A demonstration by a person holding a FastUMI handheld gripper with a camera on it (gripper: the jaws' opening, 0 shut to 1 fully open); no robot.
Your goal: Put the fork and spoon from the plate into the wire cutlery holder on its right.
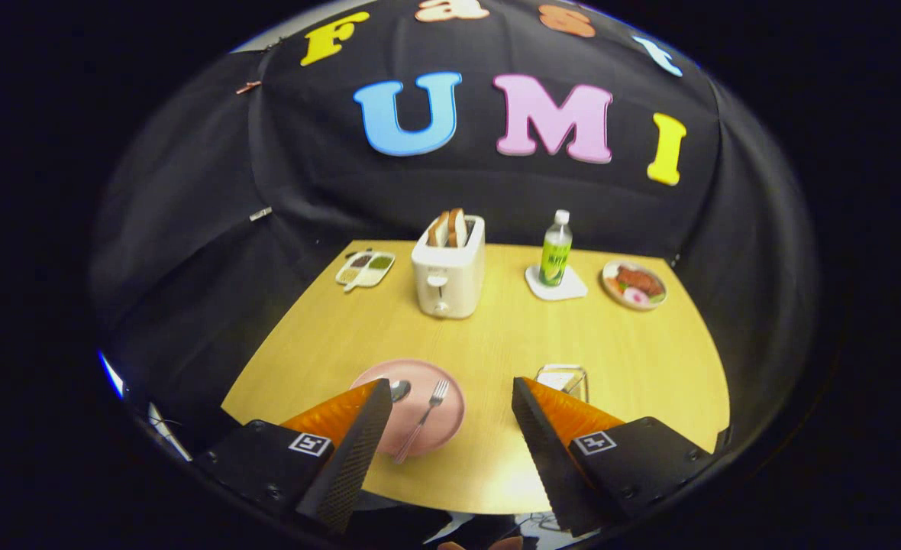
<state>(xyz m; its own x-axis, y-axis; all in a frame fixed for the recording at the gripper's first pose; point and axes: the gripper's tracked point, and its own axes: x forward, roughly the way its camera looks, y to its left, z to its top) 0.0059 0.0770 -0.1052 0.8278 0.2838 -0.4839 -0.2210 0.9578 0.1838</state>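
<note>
A pink plate (pixel 439 428) lies on the wooden table near its front edge, partly behind my left finger. On it rests a fork (pixel 424 416), tines pointing away from me. The spoon (pixel 400 390) lies to the fork's left; only its bowl shows past the left fingertip. The wire cutlery holder (pixel 565 379) stands right of the plate, half hidden by my right finger. My gripper (pixel 450 391) hovers above the table's front edge, open wide, with the fork and the plate's right half showing between the fingers. Nothing is held.
Beyond the plate stands a white toaster (pixel 448 279) with bread slices in it. A green bottle (pixel 556 252) on a white coaster and a small plate of food (pixel 634 284) are at the back right. A small divided sauce tray (pixel 365 269) sits back left.
</note>
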